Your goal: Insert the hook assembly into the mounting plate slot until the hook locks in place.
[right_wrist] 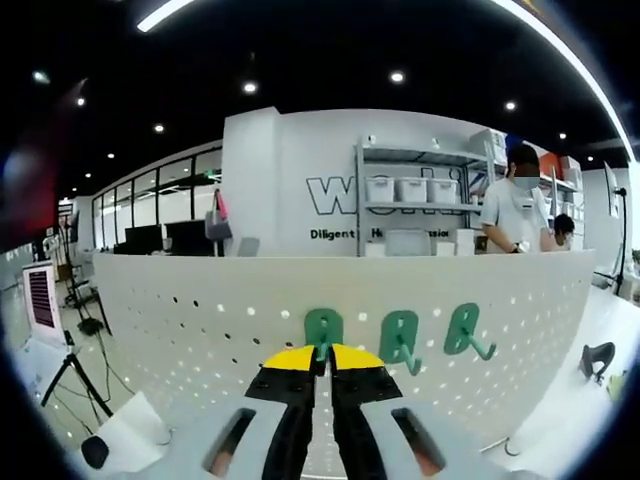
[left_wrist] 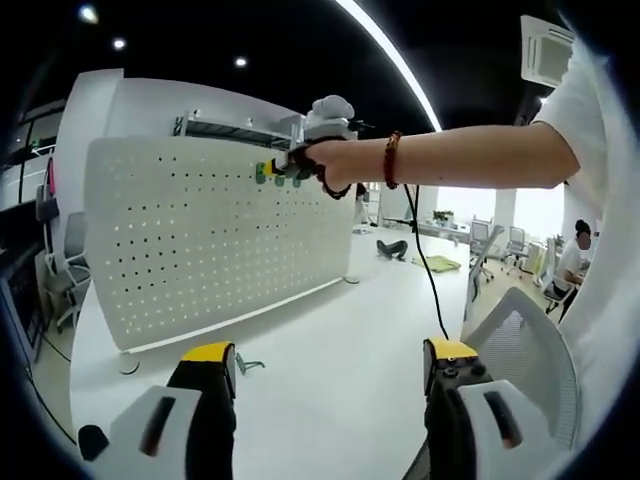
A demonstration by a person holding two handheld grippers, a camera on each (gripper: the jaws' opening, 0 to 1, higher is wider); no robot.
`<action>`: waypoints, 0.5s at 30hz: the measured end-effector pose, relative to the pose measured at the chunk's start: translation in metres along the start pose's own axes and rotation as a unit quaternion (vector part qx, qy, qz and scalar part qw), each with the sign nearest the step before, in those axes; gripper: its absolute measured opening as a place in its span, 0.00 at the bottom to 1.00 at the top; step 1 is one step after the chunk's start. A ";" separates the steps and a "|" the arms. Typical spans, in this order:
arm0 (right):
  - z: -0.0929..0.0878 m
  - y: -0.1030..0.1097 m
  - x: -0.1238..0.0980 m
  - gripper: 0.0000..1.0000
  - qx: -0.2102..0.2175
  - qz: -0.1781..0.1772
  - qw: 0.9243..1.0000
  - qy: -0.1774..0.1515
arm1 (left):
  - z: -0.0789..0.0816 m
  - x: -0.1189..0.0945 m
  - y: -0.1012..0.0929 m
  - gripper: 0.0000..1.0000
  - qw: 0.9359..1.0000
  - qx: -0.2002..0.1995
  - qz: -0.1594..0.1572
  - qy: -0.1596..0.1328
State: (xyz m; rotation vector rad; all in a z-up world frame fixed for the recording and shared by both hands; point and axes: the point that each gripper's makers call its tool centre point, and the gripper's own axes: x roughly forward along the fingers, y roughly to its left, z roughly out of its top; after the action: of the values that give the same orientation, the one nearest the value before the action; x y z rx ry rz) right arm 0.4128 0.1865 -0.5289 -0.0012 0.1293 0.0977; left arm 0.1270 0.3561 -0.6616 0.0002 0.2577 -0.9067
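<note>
The left gripper view takes in the whole white pegboard mounting plate (left_wrist: pixel 210 235) standing upright on the white bench (left_wrist: pixel 330 370), with open bench surface between the plate's foot and the camera and a free strip of bench past the plate's right end. The right gripper view sits close against the same plate (right_wrist: pixel 200 320), so that the plate's top edge runs across the middle of the view and its rows of slots can be seen one by one. In the left gripper view a person's hand (left_wrist: pixel 335 165) holds the right hand-held gripper (left_wrist: pixel 272 170) near the plate's top edge, at the plate's upper right. The left hand-held gripper (left_wrist: pixel 330 365) hangs low over the bench, jaws wide apart and holding nothing, with a small green hook (left_wrist: pixel 247 365) lying on the bench just beside its left jaw. In the right gripper view the right hand-held gripper (right_wrist: pixel 322 362) has its yellow-tipped jaws drawn together on the lower part of a green hook assembly (right_wrist: pixel 323 328) set against the plate (whether it is seated in a slot cannot be told). Two more green hooks (right_wrist: pixel 402 338) (right_wrist: pixel 465 332) hang on the plate to its right, spaced apart.
</note>
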 end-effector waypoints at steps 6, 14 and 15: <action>0.002 0.003 0.000 0.08 -0.011 0.006 1.000 -0.003 | 0.002 -0.001 0.000 0.79 1.000 0.000 0.003 -0.003; -0.003 0.005 -0.002 0.13 -0.008 0.017 1.000 0.006 | 0.005 -0.002 -0.002 0.79 1.000 -0.003 0.003 -0.010; -0.004 0.005 -0.003 0.14 -0.007 0.019 1.000 0.006 | 0.004 -0.002 -0.002 0.79 1.000 -0.003 0.003 -0.009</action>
State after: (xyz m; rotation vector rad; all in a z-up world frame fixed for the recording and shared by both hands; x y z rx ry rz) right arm 0.4087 0.1912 -0.5323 -0.0132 0.1397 0.1363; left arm 0.1252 0.3553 -0.6567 -0.0122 0.2428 -0.8995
